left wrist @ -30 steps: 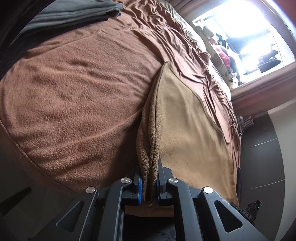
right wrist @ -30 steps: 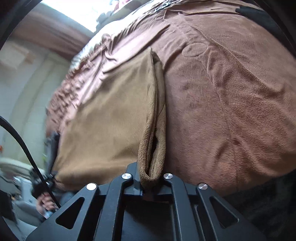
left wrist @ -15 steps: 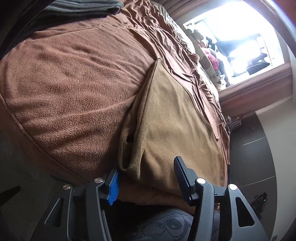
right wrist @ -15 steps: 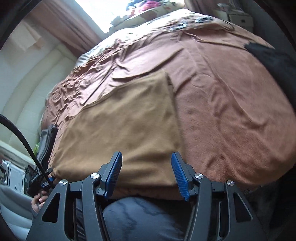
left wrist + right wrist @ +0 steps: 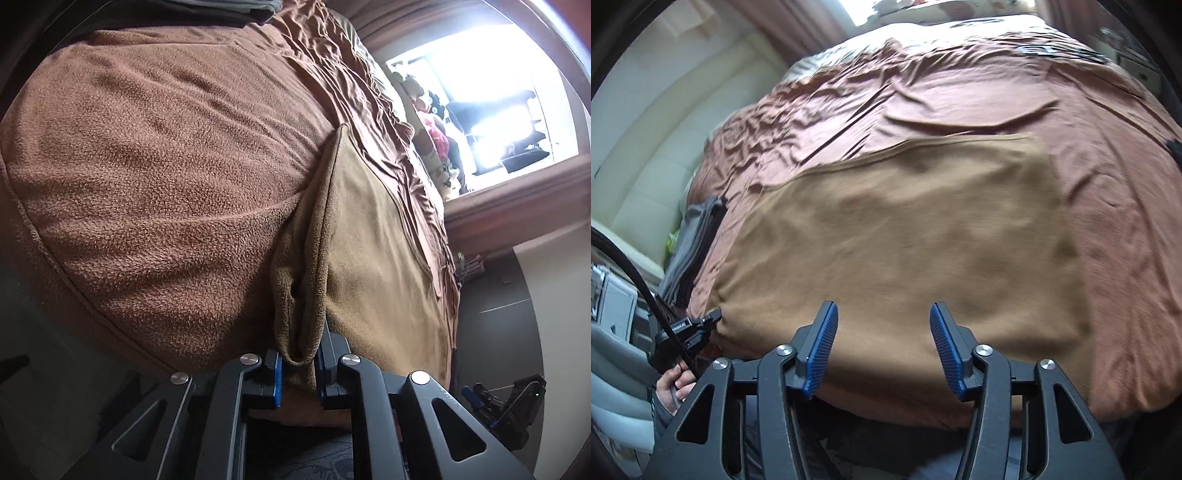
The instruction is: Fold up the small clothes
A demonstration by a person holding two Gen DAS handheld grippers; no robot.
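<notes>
Brown fleece blanket [image 5: 155, 177] covered the bed by a bright window [image 5: 491, 96], with a tan cloth [image 5: 905, 236] spread flat near its front edge.

At the cloth's left corner the left gripper [image 5: 299, 373] had its jaws closing, blue pads pressing a bunched fold of the tan fabric between them, the edge lifted into a ridge. Over the middle of the cloth's near edge the right gripper [image 5: 882, 343] stood with its jaws apart and closing, nothing between them. Folded grey clothes [image 5: 698, 236] lay at the cloth's left side. A hand [image 5: 674, 384] gripped the left gripper's handle.
</notes>
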